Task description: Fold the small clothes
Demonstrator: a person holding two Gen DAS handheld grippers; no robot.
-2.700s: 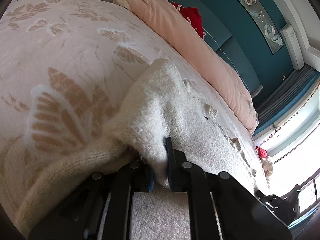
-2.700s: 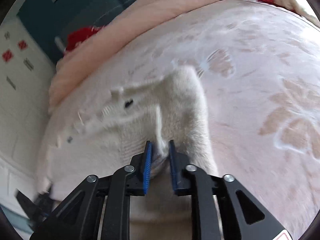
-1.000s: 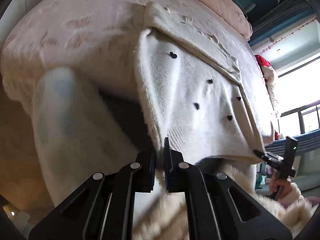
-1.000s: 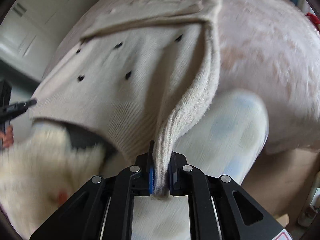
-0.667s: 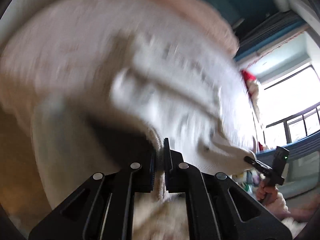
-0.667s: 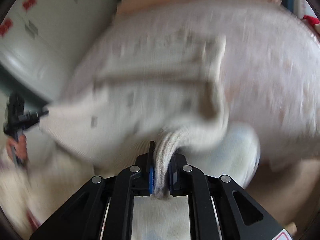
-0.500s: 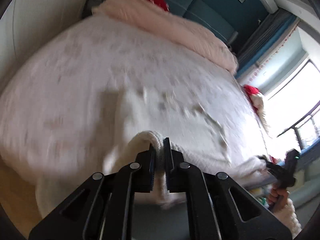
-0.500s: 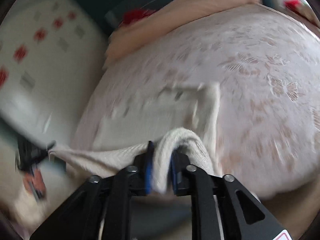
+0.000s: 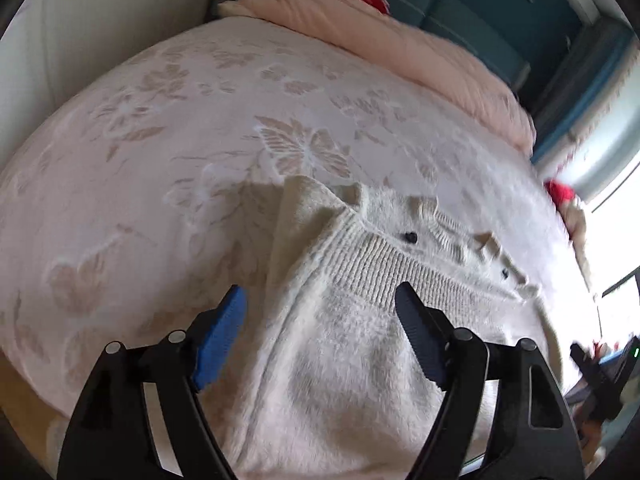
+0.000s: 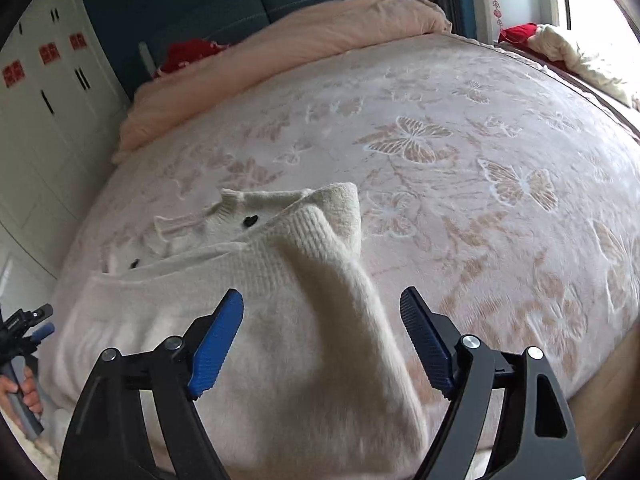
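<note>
A cream knit sweater (image 9: pixel 352 320) with small black dots lies on the bed, its lower half folded up over its upper part. My left gripper (image 9: pixel 320 300) hovers over the sweater's left side, jaws opening wide, the pads clear of the knit. In the right wrist view the same sweater (image 10: pixel 280 320) fills the near middle, and my right gripper (image 10: pixel 322 304) stands over its right edge, jaws opening, nothing pressed between the pads. Each gripper shows in the other's view: the right gripper (image 9: pixel 600 364) at far right, the left gripper (image 10: pixel 24 324) at far left in a hand.
The bed carries a pale pink butterfly-patterned cover (image 10: pixel 460 152). A peach duvet (image 10: pixel 280 52) is bunched at the headboard with a red item (image 10: pixel 188 52) behind it. White cupboards (image 10: pixel 44 92) stand on the left, a bright window (image 9: pixel 612 240) on the right.
Both grippers carried the sweater's hem up from the bed's near edge and over its upper part, then let go; both sets of jaws went from shut on the knit to wide open.
</note>
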